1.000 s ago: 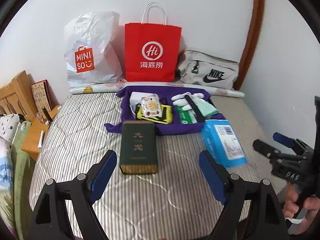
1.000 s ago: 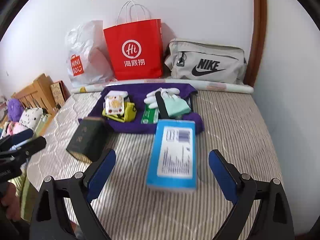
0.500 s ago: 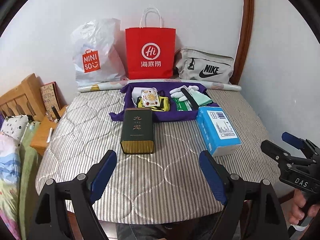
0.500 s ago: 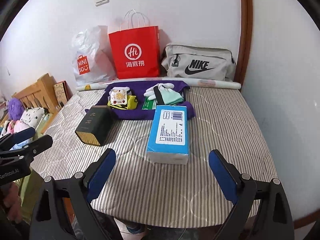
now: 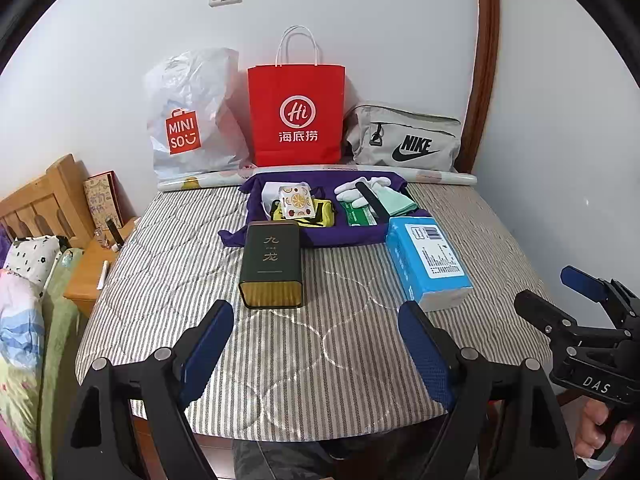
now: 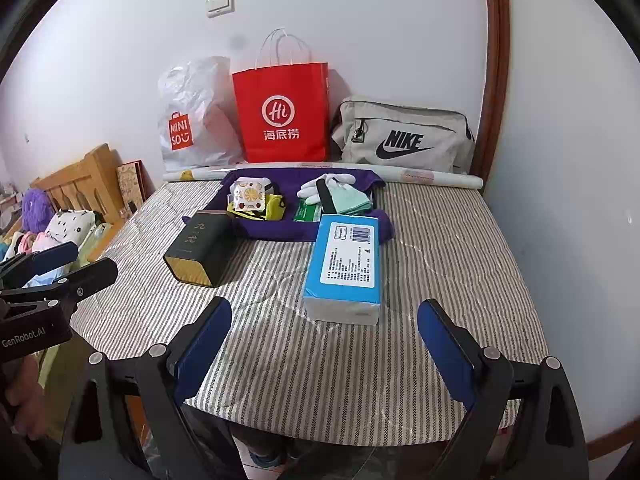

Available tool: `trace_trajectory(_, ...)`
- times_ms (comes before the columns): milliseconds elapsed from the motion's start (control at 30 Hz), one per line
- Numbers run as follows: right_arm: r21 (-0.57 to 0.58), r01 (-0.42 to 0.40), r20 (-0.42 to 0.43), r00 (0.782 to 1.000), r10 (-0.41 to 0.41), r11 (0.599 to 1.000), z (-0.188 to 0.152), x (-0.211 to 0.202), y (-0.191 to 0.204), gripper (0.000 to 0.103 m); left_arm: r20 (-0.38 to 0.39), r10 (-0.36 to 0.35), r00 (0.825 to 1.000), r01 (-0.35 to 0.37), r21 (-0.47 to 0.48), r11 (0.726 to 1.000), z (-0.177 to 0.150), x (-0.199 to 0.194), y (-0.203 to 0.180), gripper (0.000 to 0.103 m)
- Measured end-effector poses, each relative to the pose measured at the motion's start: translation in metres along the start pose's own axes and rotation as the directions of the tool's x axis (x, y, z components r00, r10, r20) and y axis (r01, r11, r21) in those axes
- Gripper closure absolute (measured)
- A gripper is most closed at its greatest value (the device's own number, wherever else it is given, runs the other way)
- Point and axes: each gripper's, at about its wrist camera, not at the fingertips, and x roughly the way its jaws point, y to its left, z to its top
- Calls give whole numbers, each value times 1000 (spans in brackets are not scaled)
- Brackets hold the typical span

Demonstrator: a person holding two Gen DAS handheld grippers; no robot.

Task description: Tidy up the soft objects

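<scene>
A purple fabric tray (image 5: 340, 237) (image 6: 272, 233) lies at the far end of the striped mattress. It holds white gloves (image 5: 356, 190) (image 6: 328, 184), a green cloth (image 5: 396, 202), a yellow pouch (image 5: 325, 213) and a fruit-print packet (image 5: 296, 200). In front of it lie a dark green tin (image 5: 272, 264) (image 6: 204, 248) and a blue tissue pack (image 5: 430, 256) (image 6: 348, 256). My left gripper (image 5: 316, 316) (image 6: 88, 259) is open and empty, short of the tin. My right gripper (image 6: 324, 312) (image 5: 548, 288) is open and empty, short of the tissue pack.
Against the back wall stand a white Miniso bag (image 5: 192, 120), a red paper bag (image 5: 296, 120) and a grey Nike bag (image 5: 404, 140), with a paper roll (image 5: 440, 178) in front. A wooden nightstand (image 5: 90, 268) and bedding sit left. A wall runs along the right.
Both grippers have drawn back from the mattress. The tin, the tissue pack and the tray look farther off, and the mattress's near edge has come into view. The jaws stay open.
</scene>
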Motion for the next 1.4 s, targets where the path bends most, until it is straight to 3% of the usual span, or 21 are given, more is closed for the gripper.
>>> trace_trajectory(1400, -1, -4, 4, 1000, 4, 1000, -2, -10, 1, 10, 1, 1, 1000, -1, 6, 1000, -4, -5, -1, 20)
